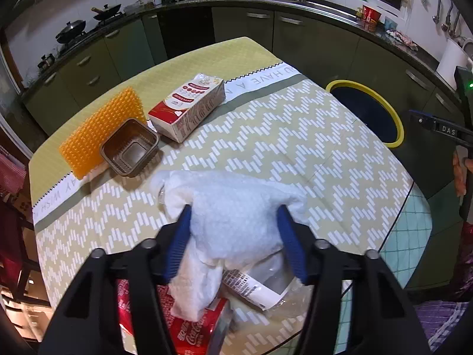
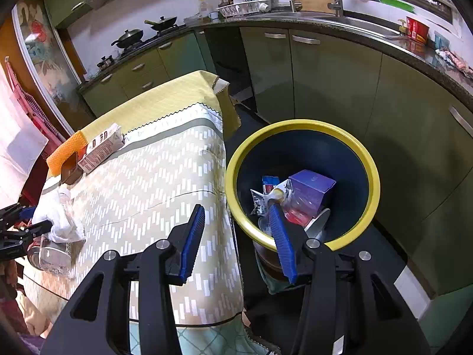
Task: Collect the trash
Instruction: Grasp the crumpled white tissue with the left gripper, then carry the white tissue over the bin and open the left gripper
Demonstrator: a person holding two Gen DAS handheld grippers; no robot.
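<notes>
Jaws of left gripper pinch crumpled white tissue wad at near table edge, lifting grip for disposal. Right gripper jaws spread, empty, over yellow-rimmed dark bin at three o'clock off table. Red cola can and clear plastic bottle at six o'clock, waiting.

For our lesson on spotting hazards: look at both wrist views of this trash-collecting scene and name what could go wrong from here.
1. The left tongs grip only part of the crumpled white paper towel; its loose tail may drag the red cola can or clear plastic bottle beneath it.
2. The yellow-rimmed bin stands beyond the table edge, so the towel could drop to the floor on the way.
</notes>
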